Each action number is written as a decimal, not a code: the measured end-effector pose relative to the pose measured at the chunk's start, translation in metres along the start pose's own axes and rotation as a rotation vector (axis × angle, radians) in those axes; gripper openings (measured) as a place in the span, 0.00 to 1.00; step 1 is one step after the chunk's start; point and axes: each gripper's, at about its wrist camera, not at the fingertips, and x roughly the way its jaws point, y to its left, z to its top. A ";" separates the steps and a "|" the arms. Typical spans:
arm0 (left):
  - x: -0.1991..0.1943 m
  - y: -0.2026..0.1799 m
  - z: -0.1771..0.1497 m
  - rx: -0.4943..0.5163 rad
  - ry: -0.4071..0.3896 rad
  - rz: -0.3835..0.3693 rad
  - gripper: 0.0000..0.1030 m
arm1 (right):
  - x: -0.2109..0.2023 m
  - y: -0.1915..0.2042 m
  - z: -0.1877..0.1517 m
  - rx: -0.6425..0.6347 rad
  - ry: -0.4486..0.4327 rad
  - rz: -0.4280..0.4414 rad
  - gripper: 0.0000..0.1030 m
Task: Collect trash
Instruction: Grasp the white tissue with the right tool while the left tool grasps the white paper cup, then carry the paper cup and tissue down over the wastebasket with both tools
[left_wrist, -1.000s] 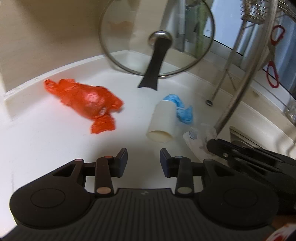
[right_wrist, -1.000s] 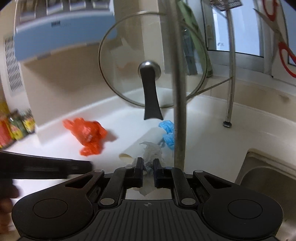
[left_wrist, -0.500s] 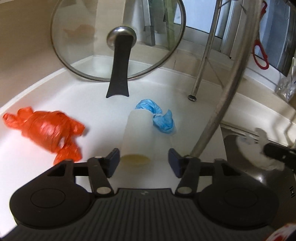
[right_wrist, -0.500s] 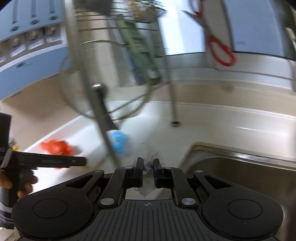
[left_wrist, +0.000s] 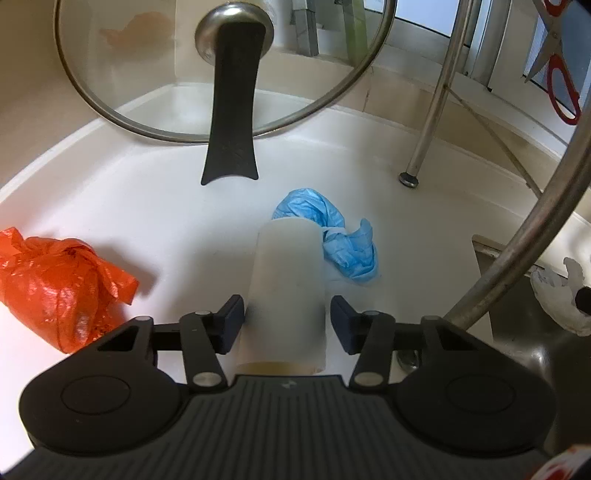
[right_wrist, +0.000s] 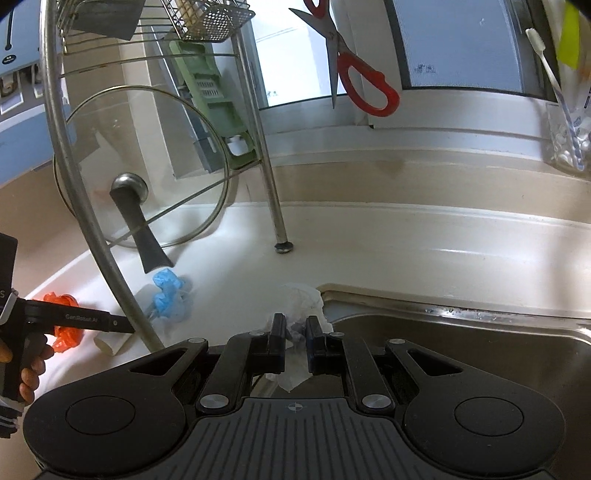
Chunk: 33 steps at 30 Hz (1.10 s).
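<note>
The white paper cup, lying on its side on the counter, is straddled by the left gripper. Its jaws have just been closing, the left pad at the cup's wall and a small gap on the right, so no grip is judged made yet. A crumpled white tissue is clenched in the right gripper over the sink edge (carried, presumably, toward disposal). Just behind the cup the blue wad is seen, the orange bag farther left, both uncollected. Farthest back, a glass lid is left leaning.
</note>
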 end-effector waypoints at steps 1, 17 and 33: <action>0.002 -0.001 0.000 0.003 0.005 0.004 0.42 | 0.001 0.000 0.000 0.000 0.002 0.000 0.11; -0.051 0.009 -0.022 -0.015 -0.066 0.033 0.42 | -0.015 0.014 0.000 -0.020 -0.017 0.051 0.11; -0.227 0.030 -0.124 -0.160 -0.159 0.066 0.42 | -0.109 0.106 -0.046 -0.035 0.030 0.321 0.11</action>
